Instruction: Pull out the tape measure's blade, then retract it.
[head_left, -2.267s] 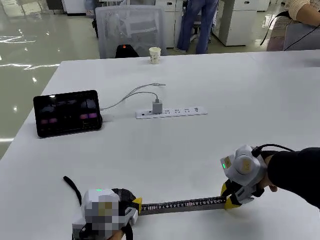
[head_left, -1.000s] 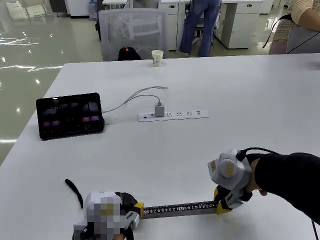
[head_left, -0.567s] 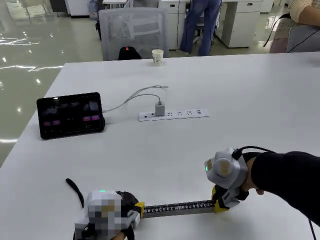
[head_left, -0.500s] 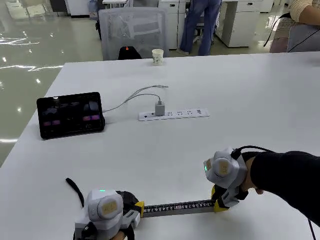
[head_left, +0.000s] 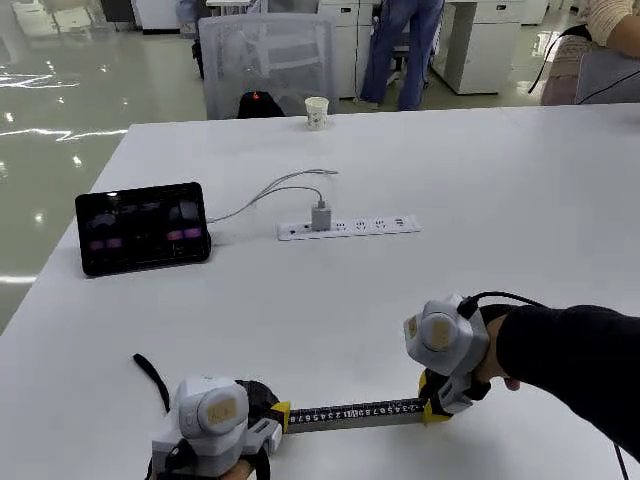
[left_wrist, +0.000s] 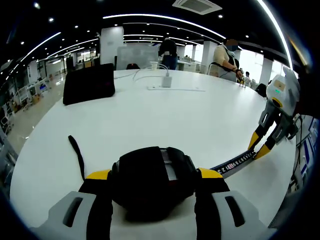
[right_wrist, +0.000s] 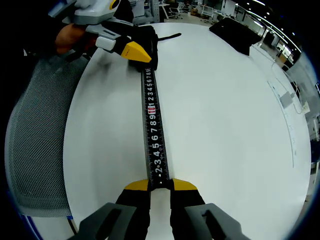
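A black tape measure case (head_left: 252, 397) (left_wrist: 152, 180) lies on the white table (head_left: 400, 300) near its front edge. My left gripper (head_left: 270, 420) (left_wrist: 152, 176) is shut on the case, one yellow-tipped jaw on each side. The blade (head_left: 350, 411) (right_wrist: 153, 120) runs flat on the table from the case to the right. My right gripper (head_left: 432, 407) (right_wrist: 160, 185) is shut on the blade's end. The left gripper view also shows the right gripper (left_wrist: 262, 146) on the blade (left_wrist: 235, 164). A black wrist strap (head_left: 150, 375) (left_wrist: 77, 155) trails left from the case.
A dark tablet (head_left: 142, 226) stands at the left. A white power strip (head_left: 348, 227) with a plugged charger and cable lies mid-table. A paper cup (head_left: 317, 112) stands at the far edge, with a grey chair (head_left: 265, 60) and people behind it.
My right gripper has moved left toward the case with the blade's end in it, so the exposed blade is shorter. The left gripper and case have stayed put.
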